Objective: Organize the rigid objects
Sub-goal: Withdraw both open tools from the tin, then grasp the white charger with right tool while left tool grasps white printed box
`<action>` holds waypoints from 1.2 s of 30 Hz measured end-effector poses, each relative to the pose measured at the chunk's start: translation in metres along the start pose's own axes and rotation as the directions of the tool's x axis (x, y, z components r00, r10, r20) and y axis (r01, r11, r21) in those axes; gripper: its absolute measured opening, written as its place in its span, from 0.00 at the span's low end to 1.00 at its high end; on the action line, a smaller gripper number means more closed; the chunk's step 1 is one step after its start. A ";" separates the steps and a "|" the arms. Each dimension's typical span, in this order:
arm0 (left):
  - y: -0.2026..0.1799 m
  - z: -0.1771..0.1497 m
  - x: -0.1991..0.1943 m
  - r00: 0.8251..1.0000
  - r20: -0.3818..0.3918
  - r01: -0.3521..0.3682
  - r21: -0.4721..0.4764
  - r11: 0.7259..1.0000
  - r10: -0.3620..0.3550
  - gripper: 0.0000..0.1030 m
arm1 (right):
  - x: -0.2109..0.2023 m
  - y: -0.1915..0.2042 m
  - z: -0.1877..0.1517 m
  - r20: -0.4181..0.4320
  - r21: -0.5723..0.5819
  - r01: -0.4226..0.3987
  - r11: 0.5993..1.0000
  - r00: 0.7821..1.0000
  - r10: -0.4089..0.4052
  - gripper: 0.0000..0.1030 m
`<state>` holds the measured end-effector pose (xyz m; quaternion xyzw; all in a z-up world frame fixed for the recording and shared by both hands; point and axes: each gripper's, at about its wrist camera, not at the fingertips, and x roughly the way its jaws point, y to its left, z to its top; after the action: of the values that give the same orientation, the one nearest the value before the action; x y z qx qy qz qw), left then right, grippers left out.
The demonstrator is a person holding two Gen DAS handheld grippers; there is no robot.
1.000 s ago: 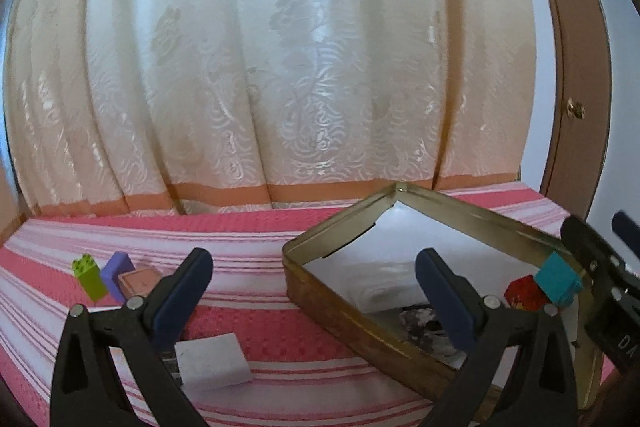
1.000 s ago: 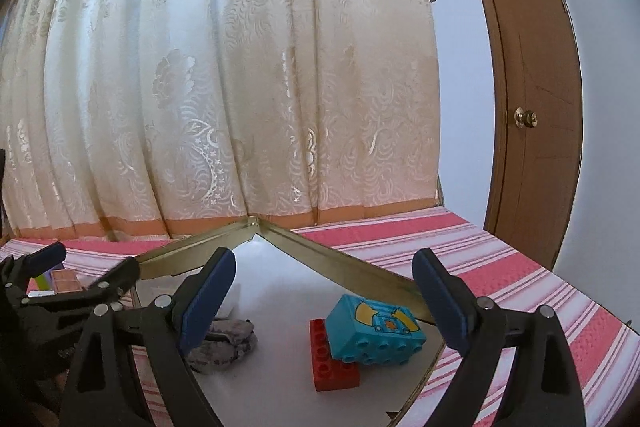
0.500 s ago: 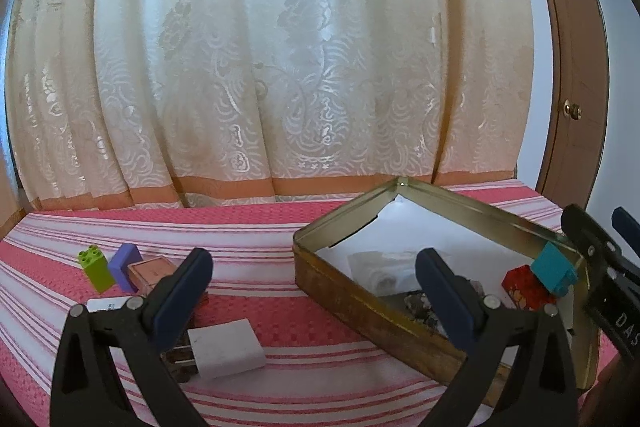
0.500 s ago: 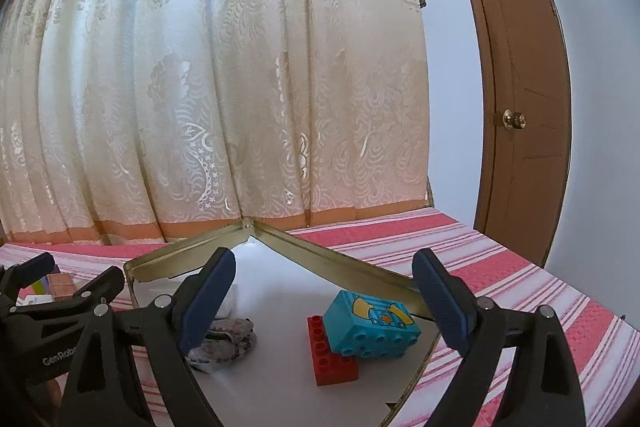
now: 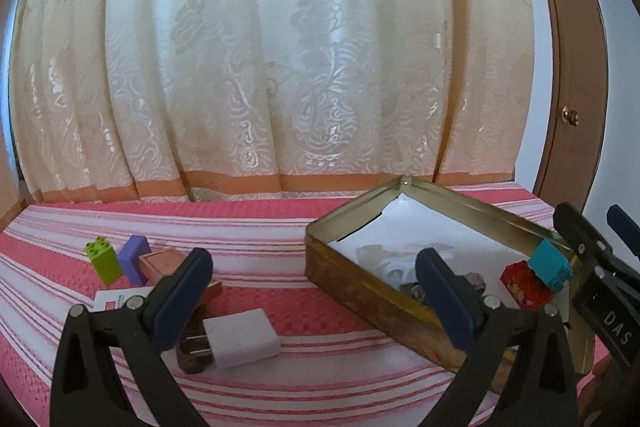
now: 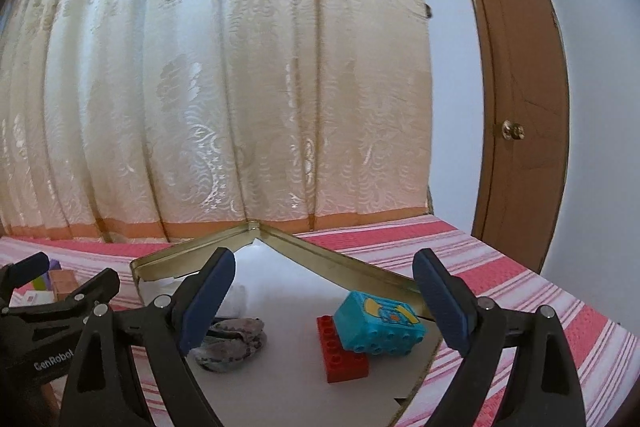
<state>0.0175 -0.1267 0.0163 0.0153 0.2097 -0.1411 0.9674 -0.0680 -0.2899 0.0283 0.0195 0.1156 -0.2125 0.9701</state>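
Left gripper [image 5: 312, 297]: fingers apart, holding nothing, lower centre of its view above the striped cloth [image 5: 248, 251].
Right gripper [image 6: 324, 297]: fingers apart, holding nothing, over the tin [image 6: 352, 267].
Tin: right of centre in the left view; holds a red brick [image 6: 340, 351], a teal brick [image 6: 378, 321] leaning on it, and a grey lump [image 6: 232, 345].
Charger [image 5: 240, 343]: lower left on the cloth, by the left finger.
Green brick [image 5: 103, 261], purple block [image 5: 134, 259]: mid left, side by side.

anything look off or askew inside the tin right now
Yes: in the gold tin, the teal block sits tilted, leaning on the flat red brick instead of lying level. A grey rock lies loose beside them.
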 end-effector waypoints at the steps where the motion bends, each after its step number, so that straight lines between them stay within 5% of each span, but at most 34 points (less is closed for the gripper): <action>1: 0.002 -0.001 0.000 1.000 -0.005 0.001 -0.003 1.000 -0.001 1.00 | 0.000 0.001 0.000 -0.001 -0.001 -0.006 1.000 1.000 0.006 0.90; 10: 0.032 -0.001 0.004 0.998 -0.059 -0.026 -0.051 0.998 0.023 1.00 | 0.002 0.011 -0.002 -0.029 0.032 -0.027 0.999 0.999 0.028 0.90; 19: 0.044 0.001 -0.001 0.996 -0.021 -0.082 0.038 0.996 0.083 1.00 | -0.002 0.046 -0.004 -0.036 0.000 -0.089 0.996 0.995 0.089 0.90; 36: 0.139 0.005 0.007 0.973 -0.084 -0.220 -0.033 0.975 0.217 1.00 | -0.001 0.109 -0.007 -0.078 -0.023 -0.210 0.977 0.975 0.208 0.90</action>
<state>0.0649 0.0044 0.0135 0.0234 0.2482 -0.0286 0.9680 -0.0250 -0.1893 0.0209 0.0245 0.1527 -0.1065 0.9822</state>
